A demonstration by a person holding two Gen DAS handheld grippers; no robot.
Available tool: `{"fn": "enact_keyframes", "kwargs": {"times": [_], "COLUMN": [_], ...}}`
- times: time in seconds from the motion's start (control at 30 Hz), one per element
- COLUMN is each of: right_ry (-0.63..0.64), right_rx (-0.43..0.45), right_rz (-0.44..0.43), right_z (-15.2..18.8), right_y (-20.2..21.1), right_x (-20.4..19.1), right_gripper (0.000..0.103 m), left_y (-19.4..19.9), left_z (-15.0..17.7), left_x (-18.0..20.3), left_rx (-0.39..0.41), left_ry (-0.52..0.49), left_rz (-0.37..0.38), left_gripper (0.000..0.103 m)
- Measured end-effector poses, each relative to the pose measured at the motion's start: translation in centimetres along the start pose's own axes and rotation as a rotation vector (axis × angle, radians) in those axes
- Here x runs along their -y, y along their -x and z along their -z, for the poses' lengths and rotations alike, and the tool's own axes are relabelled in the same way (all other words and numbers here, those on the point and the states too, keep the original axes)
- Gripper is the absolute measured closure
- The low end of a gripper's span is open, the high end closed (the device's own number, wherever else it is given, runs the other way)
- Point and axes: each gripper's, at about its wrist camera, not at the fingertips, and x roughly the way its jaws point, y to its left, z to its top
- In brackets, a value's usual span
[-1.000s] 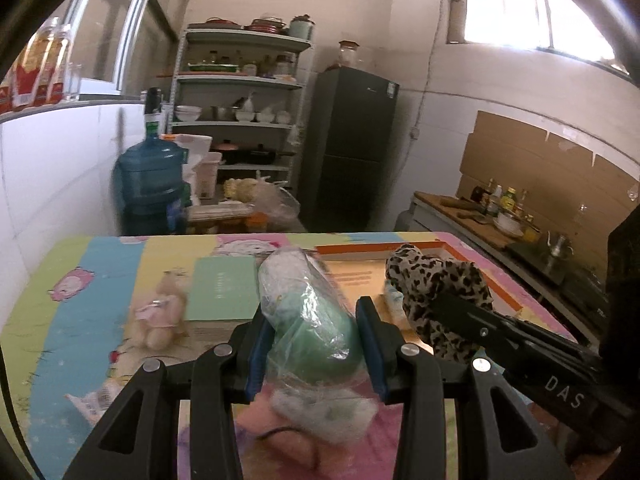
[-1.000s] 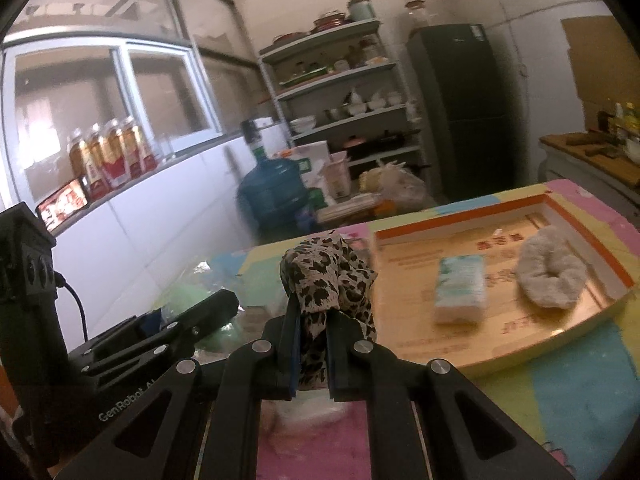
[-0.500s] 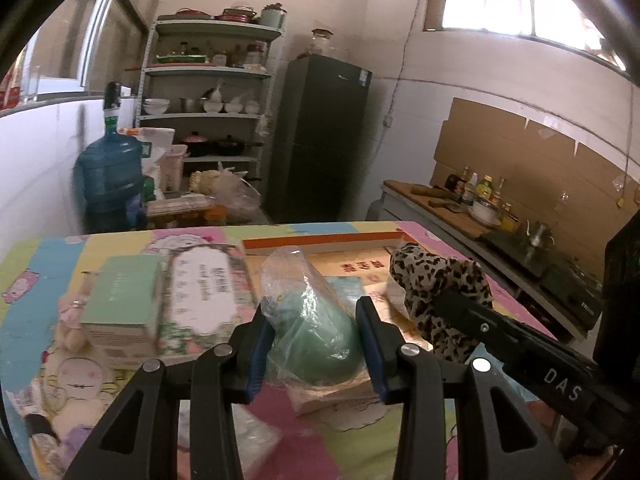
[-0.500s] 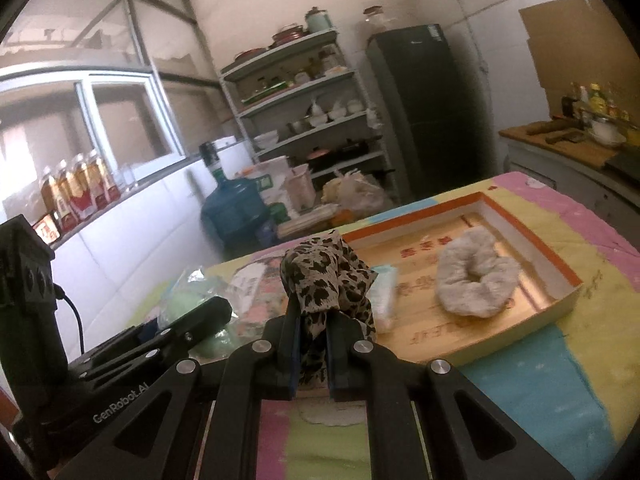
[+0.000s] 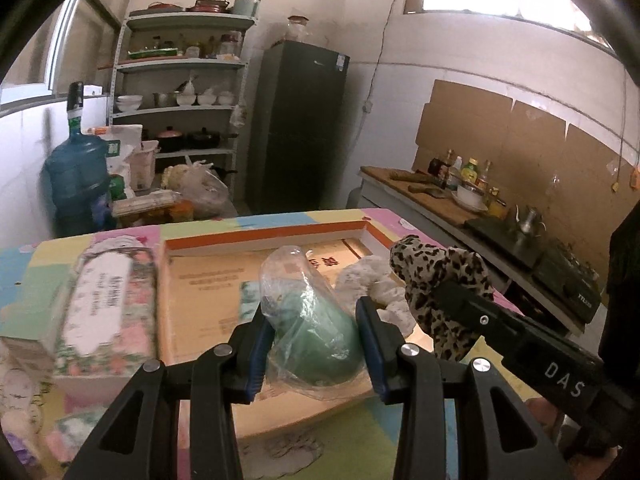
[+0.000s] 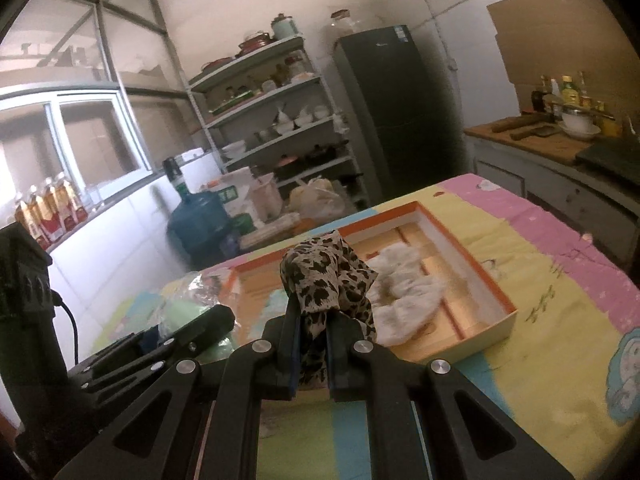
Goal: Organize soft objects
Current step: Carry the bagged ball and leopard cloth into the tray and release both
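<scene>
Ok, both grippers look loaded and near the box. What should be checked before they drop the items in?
1. Left gripper shut on the bagged green item: ok.
2. Right gripper shut on the leopard cloth: ok.
3. Box in front of both grippers: ok.
4. Free floor in the box: ok, bare at left; white fluffy item fills the right part.
5. Grippers apart from each other: ok, side by side, no contact seen.
6. Items above the box rim: cannot tell.

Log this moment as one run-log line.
left claw: shut on bagged green item | right claw: shut on leopard cloth | tray: holds white fluffy item
</scene>
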Motion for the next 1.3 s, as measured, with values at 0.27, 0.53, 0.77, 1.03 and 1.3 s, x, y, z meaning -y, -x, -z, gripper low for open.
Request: {"fn": "enact_keyframes", "kwargs": {"times": [0.27,0.53,0.77,1.03,1.3], "right_ry": [-0.007,0.012,0.004,0.009,-0.024], "right_rx": [-0.002,-0.052,-0.106,-0.166,-0.169], "right_rz": [0.047,0.064,0.069,0.042,-0.01], "right_z": [-1.5,-2.7,-2.5,-2.3,-1.9], "right_y": [-1.1,-4.2,-7.2,-9.6,-9.3], "right_x": [3.7,5.8,7.4,7.5,7.8], "right_gripper": [0.093,0.093,0.093,0.09,0.056], "left_y": [-4.6,-8.2,-10.9,-11.8,-11.1], "left_z": [-0.4,-0.5,-0.2,-0.1,-0.1], "left_x": [2.1,2.7,2.0,1.4,0.1], "left_rx": [-0.026,-0.068,-0.143,-0.177,-0.181], "left_ry": [0.011,0.027,0.06,0.102,0.179], "left_rz": [-0.001,-0.036,-0.062,-0.03,-0.014], "left_gripper": [0.062,0.062,0.062,0.06,0.052]}}
